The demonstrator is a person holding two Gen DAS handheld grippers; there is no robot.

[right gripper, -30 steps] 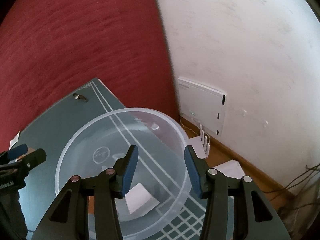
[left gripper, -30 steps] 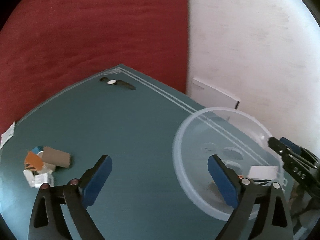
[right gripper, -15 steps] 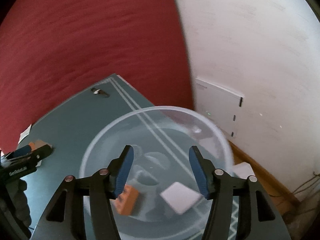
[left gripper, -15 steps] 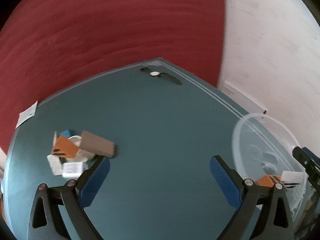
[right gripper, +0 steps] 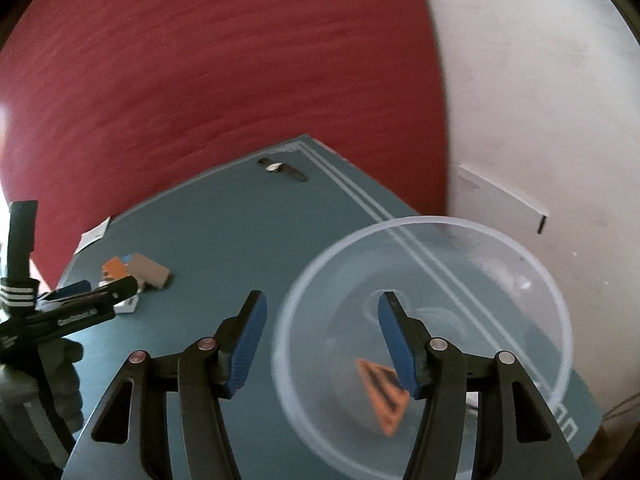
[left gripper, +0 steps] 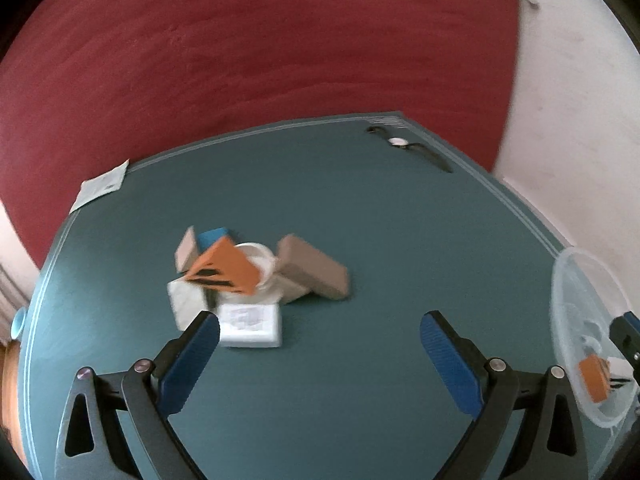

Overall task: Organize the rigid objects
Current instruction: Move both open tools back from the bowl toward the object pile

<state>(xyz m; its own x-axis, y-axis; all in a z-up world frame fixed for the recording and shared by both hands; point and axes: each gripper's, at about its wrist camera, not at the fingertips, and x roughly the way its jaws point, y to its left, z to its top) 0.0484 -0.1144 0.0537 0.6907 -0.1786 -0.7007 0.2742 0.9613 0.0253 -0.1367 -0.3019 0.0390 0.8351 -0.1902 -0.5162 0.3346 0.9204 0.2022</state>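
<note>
- Left gripper (left gripper: 320, 338): jaws spread wide, nothing between them, above the teal table (left gripper: 380, 216).
- Pile of small boxes (left gripper: 248, 276) just ahead of its left finger; an orange box (left gripper: 226, 266) on top.
- Right gripper (right gripper: 322, 338): jaws apart, empty, over the rim of the clear plastic bowl (right gripper: 424, 328).
- Orange box in bowl (right gripper: 382, 394).
- Wristwatch (left gripper: 408, 148) at the far table edge.

Teal tabletop (left gripper: 360, 240) edged with pale stripes; orange box with black markings (left gripper: 224, 268); tan cardboard box (left gripper: 312, 268); clear plastic bowl (right gripper: 500, 240); red curtain (left gripper: 260, 48).
</note>
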